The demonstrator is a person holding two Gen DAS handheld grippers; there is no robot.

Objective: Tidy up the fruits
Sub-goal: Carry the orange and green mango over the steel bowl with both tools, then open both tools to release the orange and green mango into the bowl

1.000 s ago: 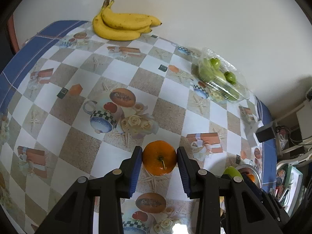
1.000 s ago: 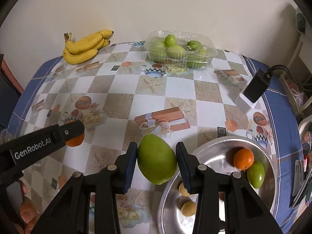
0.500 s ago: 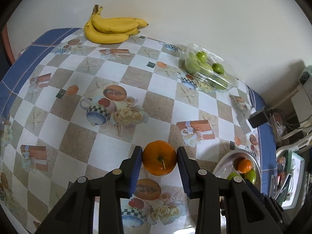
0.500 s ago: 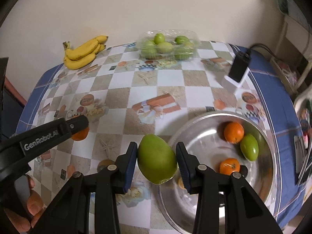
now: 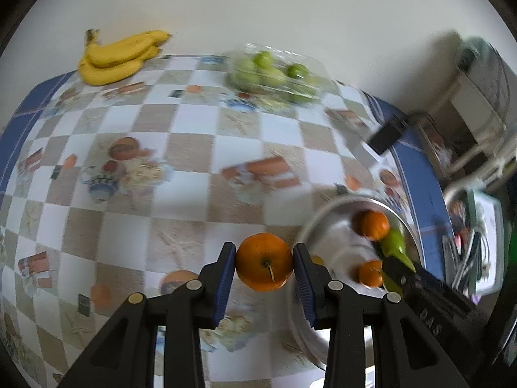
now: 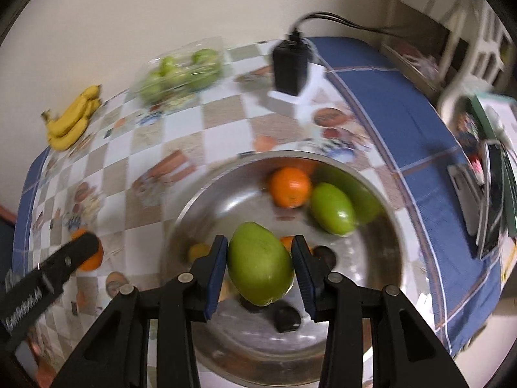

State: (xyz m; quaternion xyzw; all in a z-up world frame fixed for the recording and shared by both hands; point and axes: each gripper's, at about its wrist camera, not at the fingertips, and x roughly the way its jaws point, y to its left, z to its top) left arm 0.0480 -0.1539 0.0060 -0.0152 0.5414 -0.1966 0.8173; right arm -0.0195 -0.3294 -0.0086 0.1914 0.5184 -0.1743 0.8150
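My left gripper (image 5: 264, 262) is shut on an orange (image 5: 264, 261), carried above the checked tablecloth just left of the steel bowl (image 5: 310, 223). My right gripper (image 6: 260, 266) is shut on a big green mango (image 6: 258, 268), held over the steel bowl (image 6: 386, 260). Inside the bowl lie an orange (image 6: 290, 186), a green mango (image 6: 332, 208), a second orange partly hidden behind the held mango, and some small dark and yellow fruits. The left gripper and its orange (image 6: 92, 257) show at the left of the right wrist view.
A banana bunch (image 5: 119, 56) and a clear box of green fruits (image 5: 274, 74) sit at the table's far edge by the wall. A black charger on a white block (image 6: 290, 68) stands beyond the bowl. Shelves and books (image 6: 494, 187) crowd the right side past the table's blue border.
Both grippers have swung to the right with their fruits. The mango now hangs over the bowl's inside instead of beside its rim, and the orange has come close to the bowl.
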